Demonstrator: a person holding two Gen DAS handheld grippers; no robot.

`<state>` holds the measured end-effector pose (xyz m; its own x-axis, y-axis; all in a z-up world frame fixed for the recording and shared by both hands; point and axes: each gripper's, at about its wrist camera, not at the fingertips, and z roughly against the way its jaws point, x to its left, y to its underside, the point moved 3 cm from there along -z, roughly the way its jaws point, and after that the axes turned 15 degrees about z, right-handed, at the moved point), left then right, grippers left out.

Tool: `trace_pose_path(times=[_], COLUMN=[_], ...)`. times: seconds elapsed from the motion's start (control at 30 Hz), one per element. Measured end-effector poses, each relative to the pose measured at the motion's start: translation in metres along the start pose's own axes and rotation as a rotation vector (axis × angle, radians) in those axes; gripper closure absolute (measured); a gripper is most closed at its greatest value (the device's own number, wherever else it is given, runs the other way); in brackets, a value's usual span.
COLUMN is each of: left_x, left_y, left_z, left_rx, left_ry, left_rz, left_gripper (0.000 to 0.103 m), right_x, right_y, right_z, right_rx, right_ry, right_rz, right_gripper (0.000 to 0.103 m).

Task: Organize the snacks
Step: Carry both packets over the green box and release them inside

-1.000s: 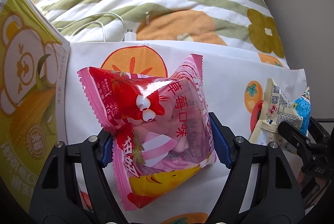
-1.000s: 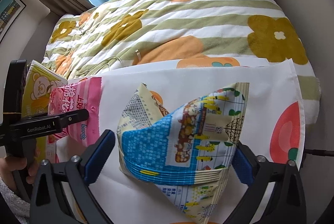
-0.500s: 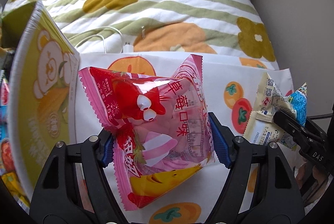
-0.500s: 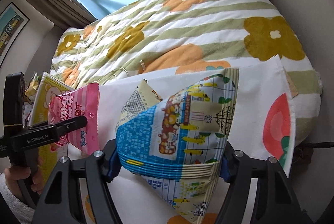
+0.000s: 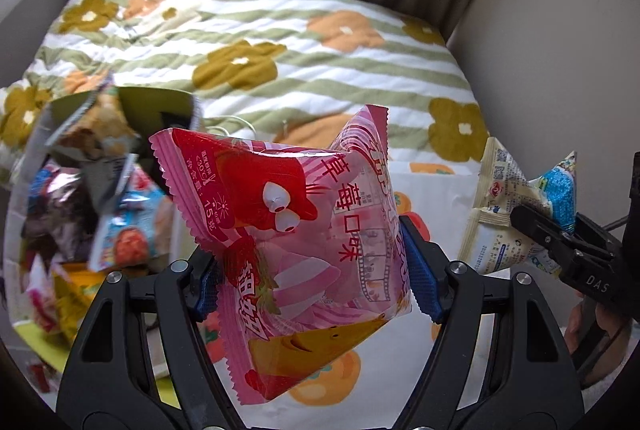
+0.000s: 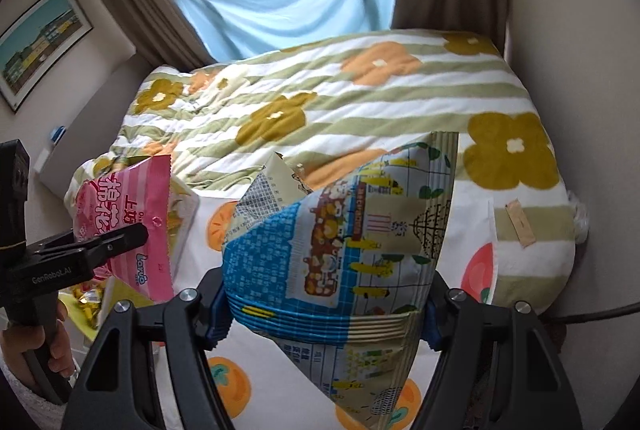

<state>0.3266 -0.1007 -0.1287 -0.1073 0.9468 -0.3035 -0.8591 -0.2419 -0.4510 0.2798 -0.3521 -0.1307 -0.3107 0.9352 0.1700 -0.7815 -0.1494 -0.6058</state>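
Two claws clenched, left claw [image 5: 308, 282] grasping pink packet [image 5: 296, 242], right claw [image 6: 322, 306] blue pouch [image 6: 340, 250], snack pile [image 5: 88, 197] only in left view.

You've a puffy pink-and-red strawberry marshmallow bag [image 5: 304, 246] tilted in the air, and a puffed blue-and-cream snack bag [image 6: 344, 254] lifted beside it
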Motion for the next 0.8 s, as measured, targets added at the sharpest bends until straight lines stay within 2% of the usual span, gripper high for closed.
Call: trace_pose_path(times=[0.2,0.43,0.57,0.8], left_x=[0.035,0.100,0.142,0.219], left_y=[-0.010,-0.027,-0.041,-0.066], left_z=[0.060,0.094,0.103,0.092], left_rx=[-0.107,-0.170,-0.168,-0.078], left_ry=[-0.011,-0.034,-0.028,-0.017], left_rz=[0.049,0.088,0.071,0.000], left_gripper=[0.031,0.030,0.030,0.030], right_x=[0.042,0.118,0.162,0.237], right_y=[-0.017,-0.041,-0.052,-0.064], right_z=[0.014,0.013,0.010,-0.011], right_rx=[-0.038,-0.083,-0.110,-0.123], right_ry=[-0.068,-0.116,-0.119,-0.115], right_rz=[0.049,0.149,0.177,0.142], right_gripper=[0.035,0.035,0.035,0.035])
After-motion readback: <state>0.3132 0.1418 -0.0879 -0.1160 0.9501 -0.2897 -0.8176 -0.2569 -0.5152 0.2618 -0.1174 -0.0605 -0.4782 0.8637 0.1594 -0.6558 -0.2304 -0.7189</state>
